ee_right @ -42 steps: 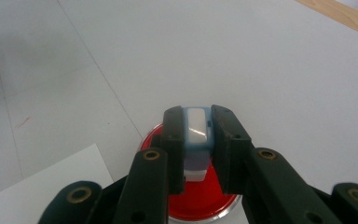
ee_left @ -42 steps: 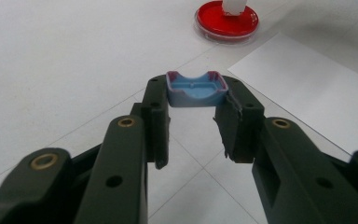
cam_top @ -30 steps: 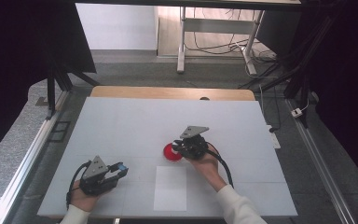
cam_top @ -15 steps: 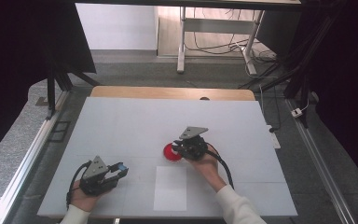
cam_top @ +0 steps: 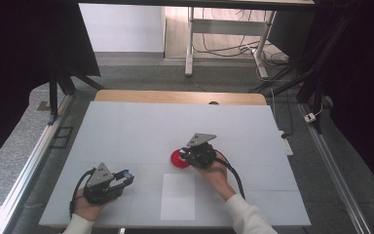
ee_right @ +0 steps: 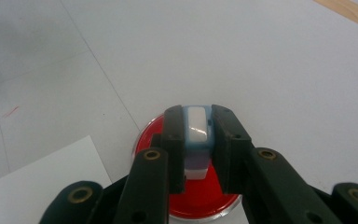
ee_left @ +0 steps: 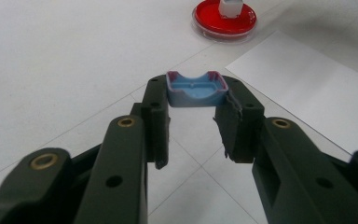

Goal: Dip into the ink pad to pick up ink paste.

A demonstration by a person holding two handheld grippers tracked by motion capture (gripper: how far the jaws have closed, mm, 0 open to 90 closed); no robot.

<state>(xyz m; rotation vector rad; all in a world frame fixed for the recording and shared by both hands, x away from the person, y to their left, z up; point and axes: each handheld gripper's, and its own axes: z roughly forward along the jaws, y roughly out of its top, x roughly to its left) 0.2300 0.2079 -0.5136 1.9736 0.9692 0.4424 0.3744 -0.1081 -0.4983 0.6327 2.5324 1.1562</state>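
In the high view, the left gripper [cam_top: 124, 176] rests low on the near-left part of the pale grey table [cam_top: 136, 126], held in the person's left hand [cam_top: 88, 207]. A small blue piece shows at its tip. The right gripper [cam_top: 185, 155] sits near the middle of the table, held in the right hand [cam_top: 215, 171], with its tip over the round red shallow dish [cam_top: 177, 159]. A white rectangular sheet of paper [cam_top: 177, 196] lies flat between the two hands, nearer the table's front edge, just beside the dish.

In the left gripper view, the two black jaws stand a moderate way apart and clamp a small light-blue plastic cap with a purple rim [ee_left: 196, 88] between their tips. Its hollow side faces up. It is carried above the tabletop. Farther off lies the red dish [ee_left: 224, 19], with a white block standing in it, and the white sheet [ee_left: 317, 88] spreads to the right.

In the right gripper view, the black jaws are closed snugly on a small upright white block with a pale blue casing [ee_right: 197, 133]. The jaws press on both of its sides. The block stands over the red dish [ee_right: 200, 198], whose clear rim shows beneath the jaws; whether it touches the dish floor cannot be told. A corner of the white sheet [ee_right: 51, 172] lies at the left, close to the dish.
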